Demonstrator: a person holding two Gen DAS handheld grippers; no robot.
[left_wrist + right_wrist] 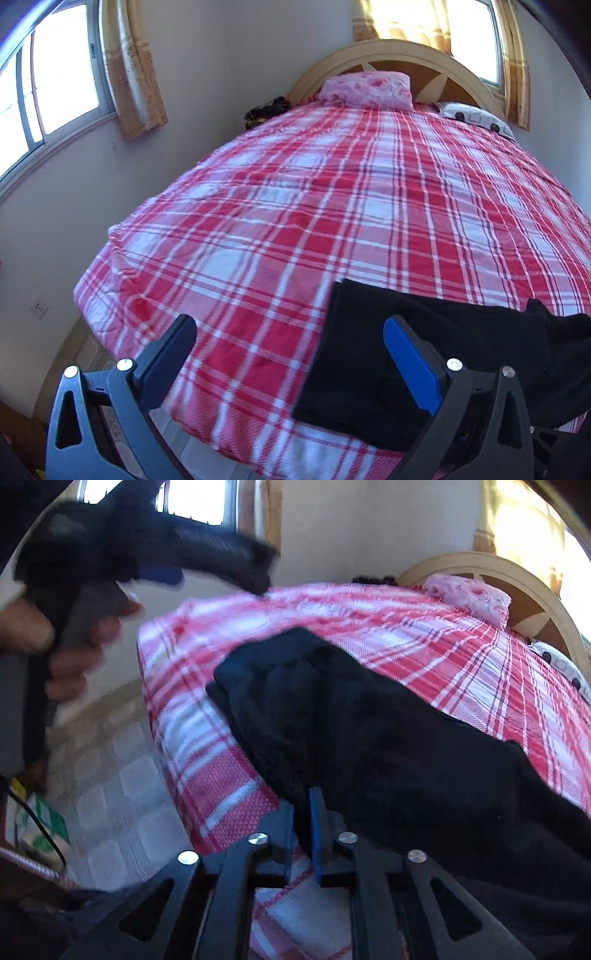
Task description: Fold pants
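Note:
Black pants [351, 350] lie folded over near the front edge of the bed, on a red and white plaid sheet [295, 203]. My left gripper [291, 332] stands wide open above the sheet with nothing between its fingers; its blue-padded right finger [406, 362] hovers over the pants' left end. In the right wrist view the pants [369, 720] stretch from the centre to the right. My right gripper [302, 808] sits at their near edge, jaws a narrow slit apart, dark cloth at the tips. The left gripper [258, 572], blurred and held by a hand [74, 657], hangs at upper left.
A pink pillow [365, 88] and a spotted pillow [476, 118] lie against the arched headboard [388, 51]. Curtained windows [59, 81] flank the bed and a wall runs along its left side. Tiled floor [110, 782] and the bed's corner [155, 642] are at left.

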